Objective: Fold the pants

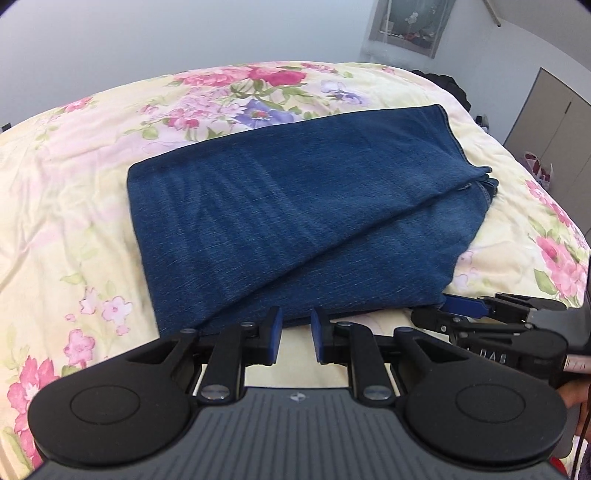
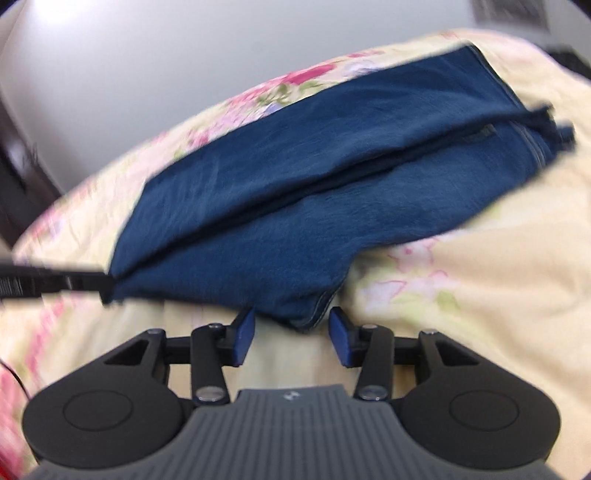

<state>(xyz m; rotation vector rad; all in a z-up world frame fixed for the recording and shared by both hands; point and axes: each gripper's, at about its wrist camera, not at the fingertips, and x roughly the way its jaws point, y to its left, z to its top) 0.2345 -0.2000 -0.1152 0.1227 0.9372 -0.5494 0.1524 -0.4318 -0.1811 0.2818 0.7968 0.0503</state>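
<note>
Partly blurred pants [image 2: 295,206], edges smeared

Left tool [image 1: 296,338] jaws parted; right tool [image 2: 291,336] jaws parted wider.

We see a bed covered by a pale yellow quilt [image 1: 74,206] printed with pink and purple flowers. Behind it rises a plain grey wall [image 1: 147,33] with a hanging picture [image 1: 408,27]. At the right stand grey cabinet doors [image 1: 554,125], and a pink-and-white bag [image 1: 537,166] sits below them.
</note>
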